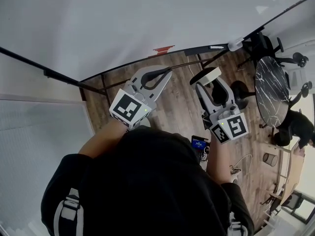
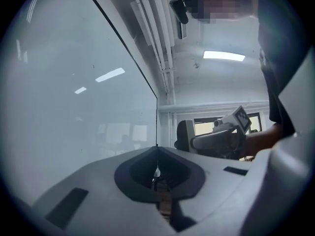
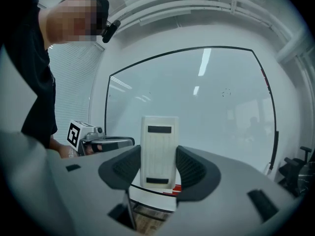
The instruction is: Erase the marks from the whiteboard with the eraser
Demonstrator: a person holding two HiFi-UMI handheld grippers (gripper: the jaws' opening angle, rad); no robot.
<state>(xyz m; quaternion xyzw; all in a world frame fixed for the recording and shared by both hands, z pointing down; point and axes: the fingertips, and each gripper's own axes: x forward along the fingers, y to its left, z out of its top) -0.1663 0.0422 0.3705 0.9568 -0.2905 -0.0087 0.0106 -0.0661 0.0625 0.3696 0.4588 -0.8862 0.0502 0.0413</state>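
Note:
The whiteboard (image 1: 123, 18) fills the top of the head view, with a small red mark (image 1: 163, 48) near its bottom edge. My right gripper (image 1: 208, 82) is shut on a white eraser (image 1: 205, 75), held a little short of the board's lower rail. In the right gripper view the eraser (image 3: 159, 150) stands upright between the jaws of the right gripper (image 3: 159, 167), facing the whiteboard (image 3: 206, 102), and the red mark (image 3: 175, 191) peeks out below it. My left gripper (image 1: 166, 73) is shut with nothing in it, just below the red mark. In its own view the left gripper (image 2: 156, 151) lies beside the whiteboard (image 2: 74, 107).
The board's black stand bars (image 1: 106, 85) run over the wooden floor (image 1: 179, 107). A round dark marble table (image 1: 271, 88), office chairs (image 1: 263, 44) and a seated person (image 1: 296, 127) are at the right. A small lit screen (image 1: 199, 144) shows near my body.

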